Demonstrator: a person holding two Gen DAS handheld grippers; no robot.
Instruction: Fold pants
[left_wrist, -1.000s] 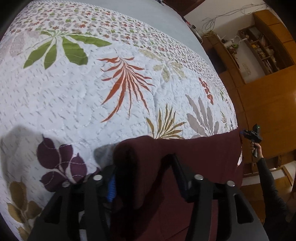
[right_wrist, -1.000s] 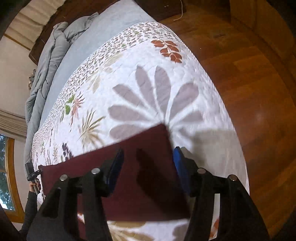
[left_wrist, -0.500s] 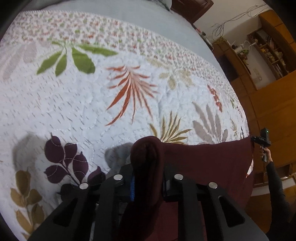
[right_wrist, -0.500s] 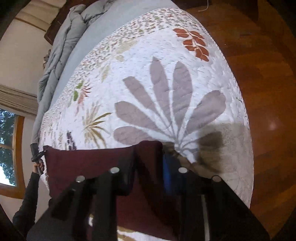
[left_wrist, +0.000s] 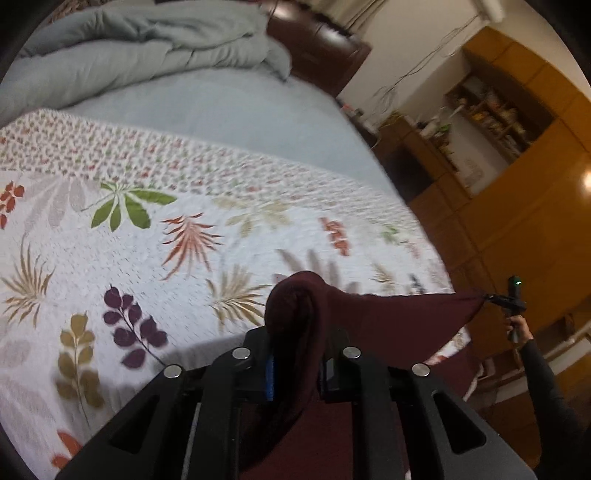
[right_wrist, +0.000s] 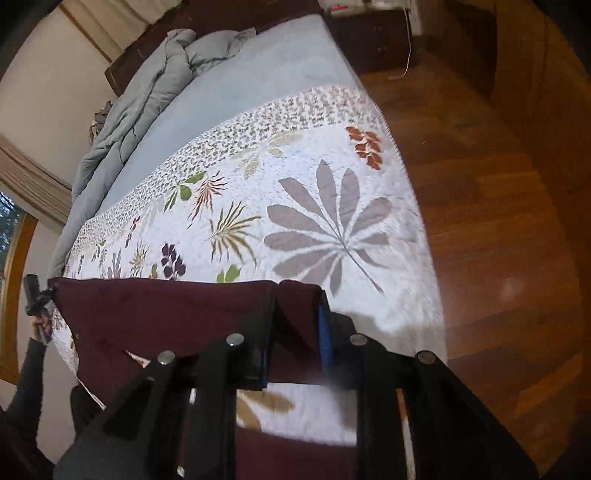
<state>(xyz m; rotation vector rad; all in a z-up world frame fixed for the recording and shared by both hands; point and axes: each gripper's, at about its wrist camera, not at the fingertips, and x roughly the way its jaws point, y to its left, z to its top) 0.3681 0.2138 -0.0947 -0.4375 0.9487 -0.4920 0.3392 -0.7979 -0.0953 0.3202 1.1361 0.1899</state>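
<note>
My left gripper (left_wrist: 295, 363) is clamped on a bunched corner of the pants (left_wrist: 388, 317), low centre in its view. My right gripper (right_wrist: 293, 332), jaws just closing, pinches the other corner. The maroon cloth stretches taut between both, lifted above the quilt (right_wrist: 332, 192); its long edge runs across the frame, the rest hanging toward the bottom.

No readable text or labels
</note>
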